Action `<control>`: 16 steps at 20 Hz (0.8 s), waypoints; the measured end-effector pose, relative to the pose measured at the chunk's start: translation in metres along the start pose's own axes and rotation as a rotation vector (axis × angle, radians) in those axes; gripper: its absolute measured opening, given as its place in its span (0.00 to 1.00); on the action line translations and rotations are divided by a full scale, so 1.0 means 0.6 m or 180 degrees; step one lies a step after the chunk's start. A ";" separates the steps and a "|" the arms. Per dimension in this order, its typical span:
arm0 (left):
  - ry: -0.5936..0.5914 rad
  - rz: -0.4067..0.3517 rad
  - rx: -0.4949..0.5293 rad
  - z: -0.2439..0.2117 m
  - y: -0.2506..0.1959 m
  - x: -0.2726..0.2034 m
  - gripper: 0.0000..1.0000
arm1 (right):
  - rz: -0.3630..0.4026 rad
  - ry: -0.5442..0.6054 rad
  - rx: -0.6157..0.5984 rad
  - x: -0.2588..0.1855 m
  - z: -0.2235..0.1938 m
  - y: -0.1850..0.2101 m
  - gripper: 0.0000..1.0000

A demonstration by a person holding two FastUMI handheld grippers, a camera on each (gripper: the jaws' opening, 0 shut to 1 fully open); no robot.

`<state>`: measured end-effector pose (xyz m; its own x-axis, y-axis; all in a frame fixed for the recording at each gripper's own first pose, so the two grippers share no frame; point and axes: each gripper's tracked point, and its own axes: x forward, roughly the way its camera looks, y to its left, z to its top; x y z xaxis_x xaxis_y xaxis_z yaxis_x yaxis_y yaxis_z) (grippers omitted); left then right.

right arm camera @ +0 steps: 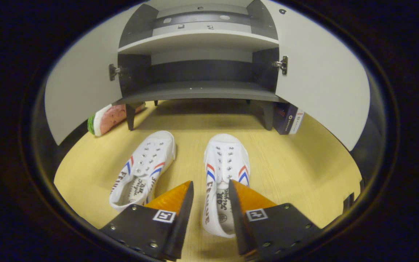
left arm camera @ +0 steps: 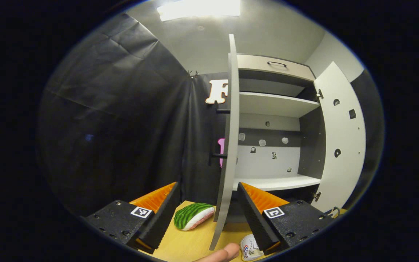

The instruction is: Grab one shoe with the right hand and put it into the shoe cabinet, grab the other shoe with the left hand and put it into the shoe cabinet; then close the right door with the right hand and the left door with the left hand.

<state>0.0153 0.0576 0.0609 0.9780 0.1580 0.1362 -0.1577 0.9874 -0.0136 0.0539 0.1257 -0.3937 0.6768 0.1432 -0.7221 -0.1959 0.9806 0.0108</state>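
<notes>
Right gripper hung over the right-hand shoe, jaws wide and straddling its heel opening — likely lined up for the grab — other shoe beside it on the bench before the open cabinet; left gripper waited, jaws wide.

White canvas shoes – apparently cloth; matt wood-grain floor; metal hinges.

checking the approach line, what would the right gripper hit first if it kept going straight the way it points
Most likely the right-hand white shoe: the right gripper is open, its fingers flanking the shoe's heel end. Depth is unclear, so it may sit slightly above the shoe.
</notes>
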 end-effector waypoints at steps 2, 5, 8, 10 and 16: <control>-0.0003 0.0000 -0.0081 0.010 0.009 0.001 0.96 | 0.0107 0.0118 0.0029 0.024 -0.011 0.008 0.51; -0.0077 0.0000 -0.0121 0.031 0.030 0.002 0.96 | 0.0125 0.0079 -0.0058 0.040 -0.007 0.012 0.51; -0.0196 0.0069 -0.0028 0.038 0.042 0.009 0.96 | 0.0177 -0.0006 -0.0246 0.040 -0.004 0.013 0.50; -0.0171 0.0081 0.0015 0.022 0.038 0.015 0.96 | 0.0026 -0.0044 -0.0325 0.059 -0.006 -0.003 0.51; 0.0140 -0.0096 -0.0014 -0.048 -0.009 0.026 0.96 | 0.0239 -0.0100 -0.0056 0.049 0.007 0.001 0.01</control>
<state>0.0353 0.0551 0.0345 0.9874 0.1284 0.0929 -0.1277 0.9917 -0.0145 0.0765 0.1309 -0.4121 0.6816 0.2208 -0.6976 -0.2592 0.9644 0.0519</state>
